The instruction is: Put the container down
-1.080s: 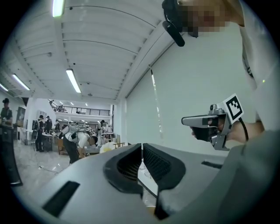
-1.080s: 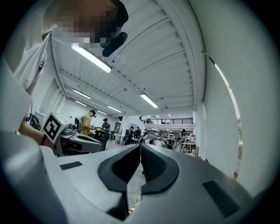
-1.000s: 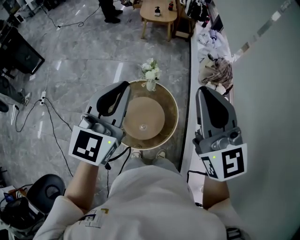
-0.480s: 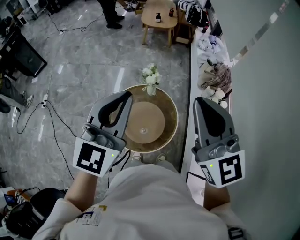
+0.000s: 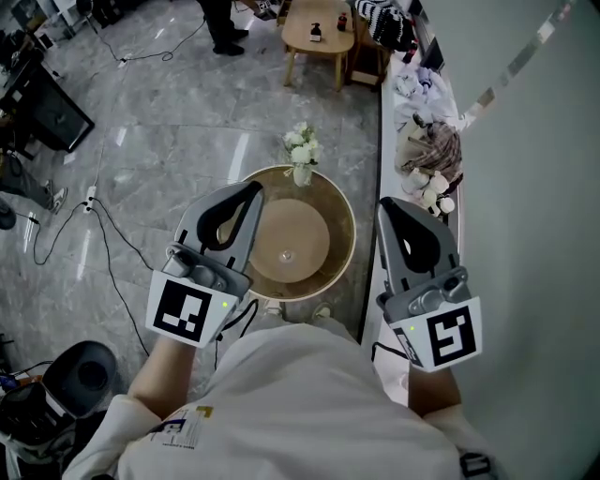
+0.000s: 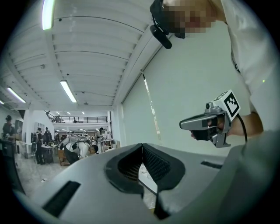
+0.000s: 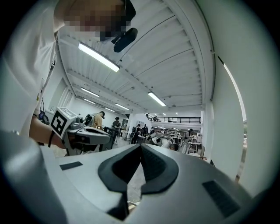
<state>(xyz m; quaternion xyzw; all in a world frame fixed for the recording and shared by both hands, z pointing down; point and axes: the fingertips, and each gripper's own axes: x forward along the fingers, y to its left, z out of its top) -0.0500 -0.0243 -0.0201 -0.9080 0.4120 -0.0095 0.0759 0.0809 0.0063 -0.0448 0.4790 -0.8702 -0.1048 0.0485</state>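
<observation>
White flowers (image 5: 301, 145) are standing in a small vase. Black cables (image 5: 105, 258) are trailing over the grey marble floor (image 5: 169, 122). Farther off, a small wooden table (image 5: 298, 28) is carrying a dark bottle (image 5: 316, 28), and crumpled cloth (image 5: 431, 148) is lying along a white ledge (image 5: 384, 169).

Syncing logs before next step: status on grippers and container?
Left gripper, right gripper shut, empty. Container down on table. Vase at table's far rim, clear of both.

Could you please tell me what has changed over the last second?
The right tongs have drifted slightly inward, toward the round table; the left tongs barely shifted. Nothing was taken or released: both stay shut and empty. The table and flowers are unchanged.
</observation>
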